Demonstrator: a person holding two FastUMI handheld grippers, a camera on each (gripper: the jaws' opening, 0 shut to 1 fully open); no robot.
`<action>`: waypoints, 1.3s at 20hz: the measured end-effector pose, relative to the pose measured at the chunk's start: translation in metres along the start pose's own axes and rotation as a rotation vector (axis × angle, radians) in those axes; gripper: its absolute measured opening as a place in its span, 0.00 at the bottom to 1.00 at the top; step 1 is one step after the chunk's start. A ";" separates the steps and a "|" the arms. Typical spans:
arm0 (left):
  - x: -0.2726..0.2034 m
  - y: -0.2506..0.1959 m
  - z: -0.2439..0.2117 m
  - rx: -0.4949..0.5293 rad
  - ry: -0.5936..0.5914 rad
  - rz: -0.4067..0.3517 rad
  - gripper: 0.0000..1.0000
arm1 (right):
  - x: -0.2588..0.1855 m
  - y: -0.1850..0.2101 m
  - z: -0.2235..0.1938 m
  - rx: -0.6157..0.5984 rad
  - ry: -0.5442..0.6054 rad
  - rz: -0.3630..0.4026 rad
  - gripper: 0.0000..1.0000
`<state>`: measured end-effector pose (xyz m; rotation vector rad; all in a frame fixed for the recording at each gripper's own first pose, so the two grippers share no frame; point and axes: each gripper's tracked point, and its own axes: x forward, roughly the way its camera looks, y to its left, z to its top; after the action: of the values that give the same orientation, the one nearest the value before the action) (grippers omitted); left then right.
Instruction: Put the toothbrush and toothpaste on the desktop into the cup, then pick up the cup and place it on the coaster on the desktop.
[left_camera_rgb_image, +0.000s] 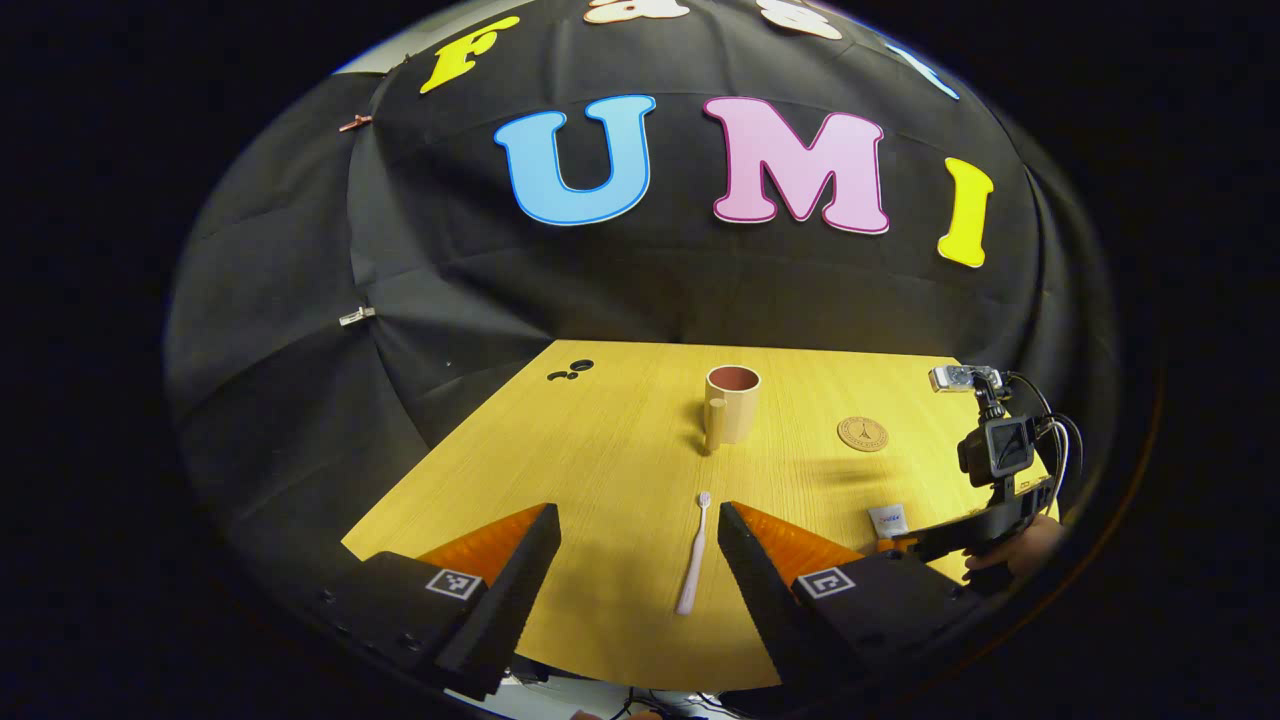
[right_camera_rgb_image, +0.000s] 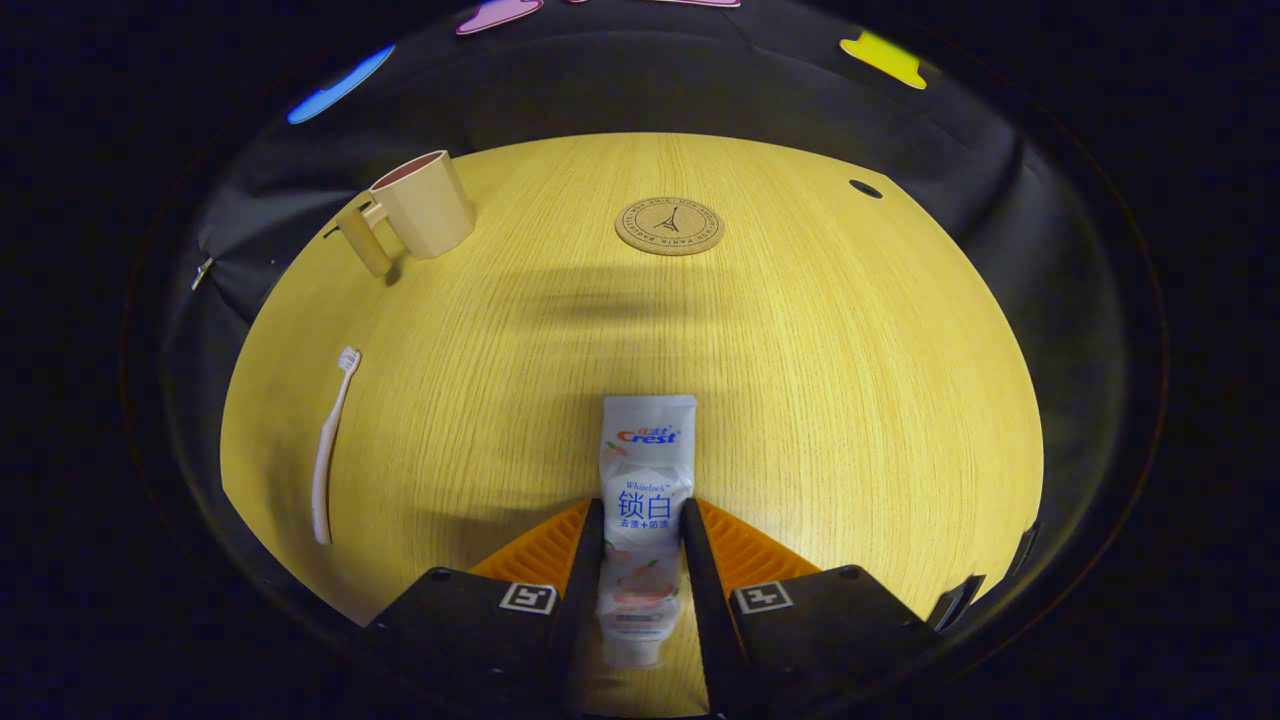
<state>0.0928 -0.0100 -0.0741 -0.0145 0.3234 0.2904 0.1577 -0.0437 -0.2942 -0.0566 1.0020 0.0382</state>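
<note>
The right gripper (right_camera_rgb_image: 640, 540) is closing both fingers on the toothpaste (right_camera_rgb_image: 645, 480), which appears to be lying flat on the desktop (right_camera_rgb_image: 850, 380). The left gripper (left_camera_rgb_image: 635, 545) is hovering wide open, holding nothing, over the toothbrush (left_camera_rgb_image: 695, 555). Beyond, the cup (left_camera_rgb_image: 731, 403) is standing upright, apart from the coaster (left_camera_rgb_image: 862, 433).

Two low forward views, shared desktop (left_camera_rgb_image: 620, 440)
</note>
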 end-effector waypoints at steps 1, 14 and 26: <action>0.000 0.000 0.000 0.003 0.000 -0.002 0.99 | -0.001 0.000 0.001 -0.009 0.010 0.004 0.49; 0.021 -0.008 -0.023 -0.019 0.079 -0.046 0.98 | -0.004 -0.005 0.005 0.012 0.061 0.059 0.33; 0.125 -0.052 -0.095 0.020 0.387 -0.202 0.98 | -0.053 -0.011 0.041 -0.068 -0.067 0.133 0.33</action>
<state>0.1916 -0.0307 -0.2055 -0.0837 0.7042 0.0818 0.1642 -0.0527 -0.2278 -0.0508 0.9365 0.1951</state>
